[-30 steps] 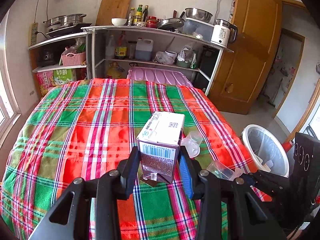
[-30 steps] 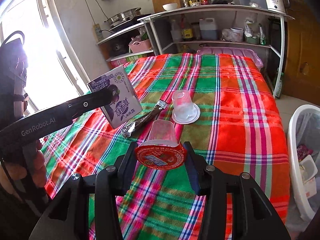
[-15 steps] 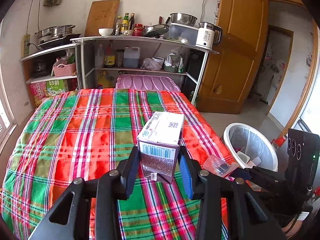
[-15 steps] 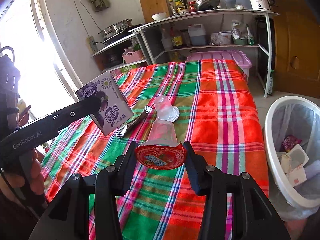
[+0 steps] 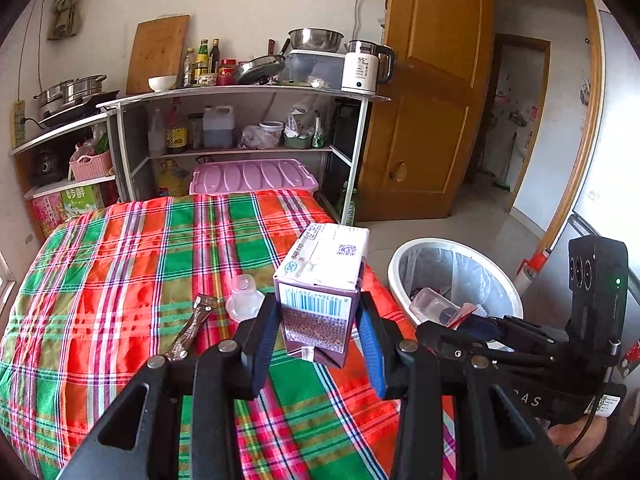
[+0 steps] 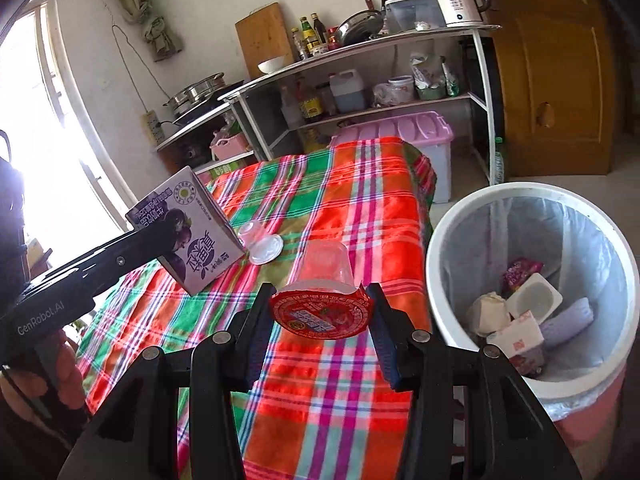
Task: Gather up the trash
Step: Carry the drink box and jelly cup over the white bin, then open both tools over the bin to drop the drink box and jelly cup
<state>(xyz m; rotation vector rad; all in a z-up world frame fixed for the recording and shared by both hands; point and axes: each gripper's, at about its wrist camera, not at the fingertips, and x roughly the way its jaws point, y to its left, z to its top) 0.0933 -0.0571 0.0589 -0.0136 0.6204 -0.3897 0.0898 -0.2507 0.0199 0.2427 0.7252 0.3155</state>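
Left wrist: my left tongs [image 5: 316,332] clamp a boxy purple carton [image 5: 322,284]; right tongs [image 6: 322,320] pinch a clear, foil-lidded plastic cup [image 6: 326,280]

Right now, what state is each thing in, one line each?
Left tongs: shut on the milk carton.
Milk carton: lifted, tilted.
Right tongs: shut on the jelly cup.
Jelly cup: held sideways, red lid on.
Trash bin: open, partly filled.
Clear cup: upside down on tablecloth.
Wrapper: lying flat.
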